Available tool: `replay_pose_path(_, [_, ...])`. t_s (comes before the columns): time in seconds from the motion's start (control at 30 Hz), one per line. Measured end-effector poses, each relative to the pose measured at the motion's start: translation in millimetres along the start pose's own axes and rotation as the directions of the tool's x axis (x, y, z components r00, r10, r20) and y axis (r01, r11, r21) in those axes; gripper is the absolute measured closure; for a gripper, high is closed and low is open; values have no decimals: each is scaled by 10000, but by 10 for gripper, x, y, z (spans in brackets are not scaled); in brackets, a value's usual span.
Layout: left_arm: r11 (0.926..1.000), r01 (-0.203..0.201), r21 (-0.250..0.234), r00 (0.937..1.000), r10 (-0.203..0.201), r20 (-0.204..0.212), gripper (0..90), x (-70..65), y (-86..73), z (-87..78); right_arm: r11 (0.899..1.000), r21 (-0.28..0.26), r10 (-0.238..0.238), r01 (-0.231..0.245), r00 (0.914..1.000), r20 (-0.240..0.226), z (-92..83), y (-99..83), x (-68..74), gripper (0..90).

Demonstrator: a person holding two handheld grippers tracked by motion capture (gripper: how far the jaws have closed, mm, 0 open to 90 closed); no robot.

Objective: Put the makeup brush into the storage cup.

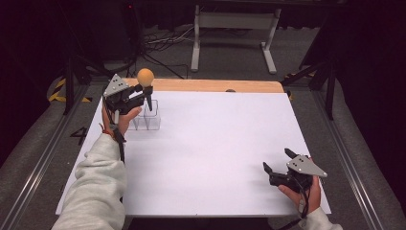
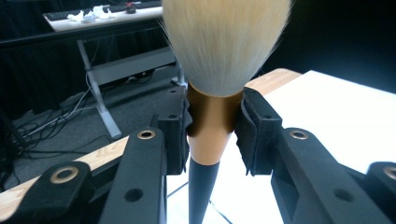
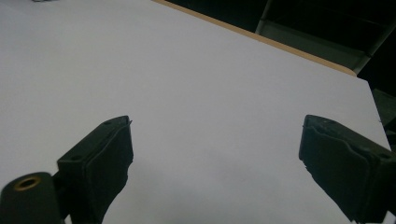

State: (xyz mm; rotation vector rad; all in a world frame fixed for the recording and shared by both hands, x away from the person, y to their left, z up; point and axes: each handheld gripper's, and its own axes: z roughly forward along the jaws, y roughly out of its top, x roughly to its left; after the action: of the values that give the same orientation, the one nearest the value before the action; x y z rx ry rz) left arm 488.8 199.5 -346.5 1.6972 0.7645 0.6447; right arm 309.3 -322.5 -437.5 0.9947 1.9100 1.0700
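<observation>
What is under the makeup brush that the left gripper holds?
Under the makeup brush, its black handle points down into a clear organizer on the white table. The left gripper clamps the copper ferrule. The handle's tip and the compartment's contents cannot be made out.

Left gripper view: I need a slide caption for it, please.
Left gripper clamps a makeup brush by its copper ferrule, bristles up.

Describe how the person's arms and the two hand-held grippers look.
Both arms wear light grey sleeves. Each hand-held gripper, left and right, is black with a grey three-cornered plate on top; the jaws carry dark pads and brass-ringed holes. A cable trails along the left forearm.
</observation>
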Motion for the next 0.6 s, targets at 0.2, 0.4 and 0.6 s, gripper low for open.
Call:
replay_pose_path(0.2, [10000,28,76,10000,-28,-48,662,5,-25,40,10000,2,-8,8,10000,-7,0,0,2,106])
replay_pose_path(0.4, [9999,10,133,10000,-10,22,662,0,-47,76,10000,7,-18,18,10000,3,-3,0,0,106])
replay_pose_path(0.6, [9999,44,114,10000,-45,55,662,-3,-74,87,10000,12,-25,25,10000,-10,0,0,3,106])
